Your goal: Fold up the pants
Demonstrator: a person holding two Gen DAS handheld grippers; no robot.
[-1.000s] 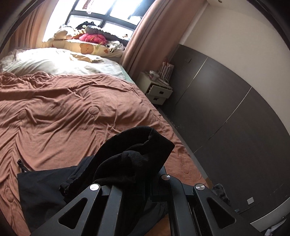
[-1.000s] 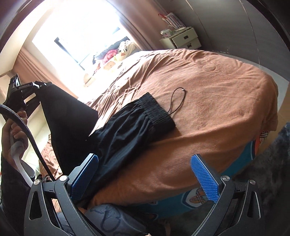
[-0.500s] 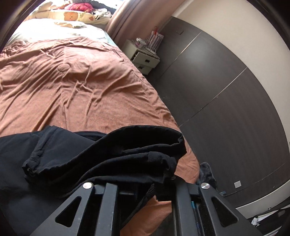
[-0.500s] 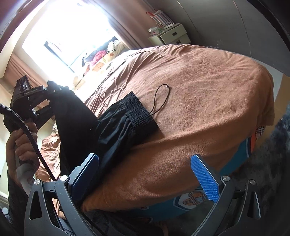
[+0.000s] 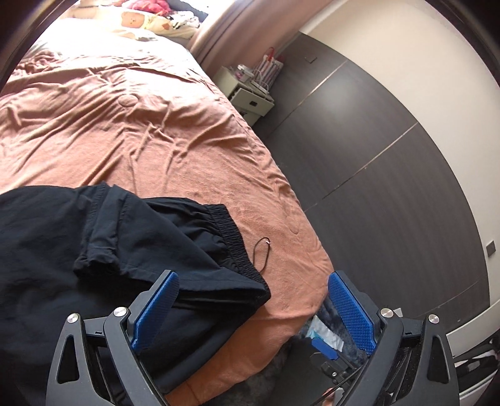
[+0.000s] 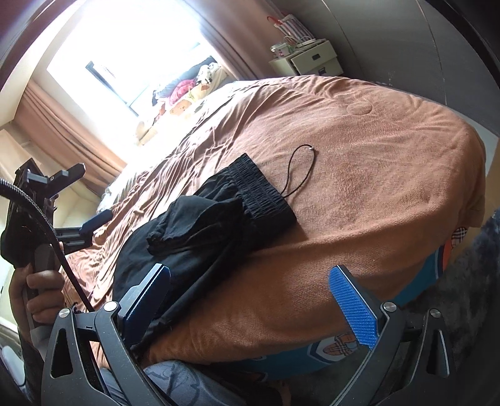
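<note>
Black pants [image 5: 118, 250] lie on the brown bedspread [image 5: 156, 125] near the foot corner, the leg end folded over onto the elastic waistband [image 5: 237, 246]. A black drawstring [image 5: 262, 253] trails from the waistband. My left gripper [image 5: 253, 309] is open and empty just above the waistband edge. In the right wrist view the pants [image 6: 203, 225] lie folded with the waistband [image 6: 265, 193] and drawstring [image 6: 297, 168] toward the right. My right gripper [image 6: 250, 299] is open and empty at the bed's near edge. The left gripper [image 6: 81, 200] hovers open at the left.
A white nightstand [image 5: 250, 96] stands beside the bed by a dark panelled wall [image 5: 390, 187]. Pillows and soft toys [image 5: 150, 18] lie at the head under the window. A grey rug [image 6: 468, 281] lies on the floor below the bed corner.
My left gripper carried the pant leg over onto the waistband, then opened and let go. The pants now lie folded. My right gripper stayed open.
</note>
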